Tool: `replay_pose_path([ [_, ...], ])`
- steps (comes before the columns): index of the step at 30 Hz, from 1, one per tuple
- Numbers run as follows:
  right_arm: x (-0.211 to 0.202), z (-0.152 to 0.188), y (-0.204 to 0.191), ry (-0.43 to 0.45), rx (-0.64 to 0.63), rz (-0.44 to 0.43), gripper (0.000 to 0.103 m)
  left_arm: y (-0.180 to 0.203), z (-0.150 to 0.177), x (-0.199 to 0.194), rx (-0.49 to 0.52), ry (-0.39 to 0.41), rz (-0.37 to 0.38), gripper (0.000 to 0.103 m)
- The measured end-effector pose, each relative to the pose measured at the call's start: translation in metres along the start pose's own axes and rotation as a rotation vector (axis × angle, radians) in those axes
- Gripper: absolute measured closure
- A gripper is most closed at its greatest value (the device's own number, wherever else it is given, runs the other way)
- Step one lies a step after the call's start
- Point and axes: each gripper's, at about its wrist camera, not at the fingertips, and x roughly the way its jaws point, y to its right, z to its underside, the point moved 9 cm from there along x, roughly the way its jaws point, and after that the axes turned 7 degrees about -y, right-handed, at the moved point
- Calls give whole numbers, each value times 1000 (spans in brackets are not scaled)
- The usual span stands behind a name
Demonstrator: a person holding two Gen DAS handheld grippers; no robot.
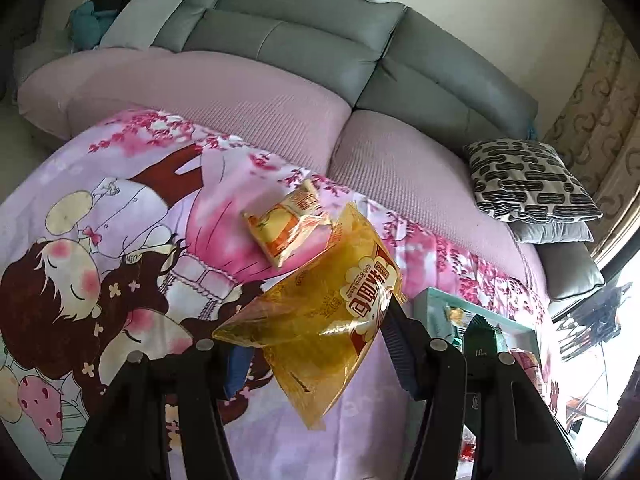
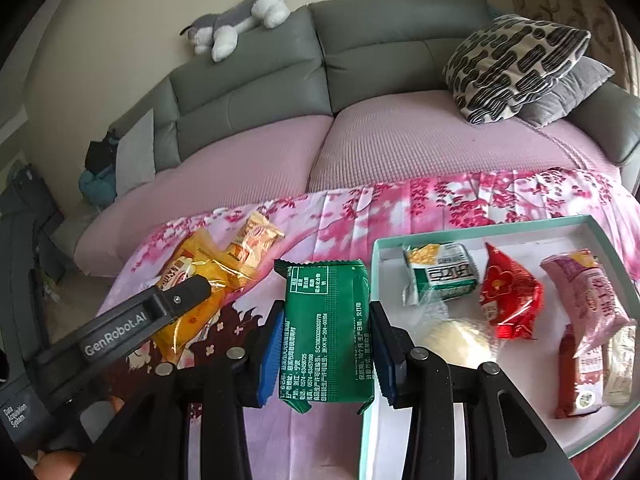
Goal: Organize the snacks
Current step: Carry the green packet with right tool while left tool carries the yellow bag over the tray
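Left gripper (image 1: 316,344): jaws clamped on a translucent yellow plastic bread packet (image 1: 320,320), red-and-white label, lifted off the pink floral cloth (image 1: 120,200).

Right gripper (image 2: 325,350): jaws pinching a flat green foil snack packet (image 2: 326,332), white print, apparently raised beside the teal-rimmed white tray (image 2: 472,228).

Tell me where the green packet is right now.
In the right wrist view the green packet sits between the pads of the right hand-held gripper, lifted above the pink cloth, just left of the tray.
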Motion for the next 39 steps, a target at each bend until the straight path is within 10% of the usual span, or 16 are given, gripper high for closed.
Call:
replay_pose_path([
  [26,-54,5,148,74,259,165,61,115,41,9,179,-40,129,43],
  [39,-30,17,158,9,270,142,61,154,65,49,240,-108,142,42],
])
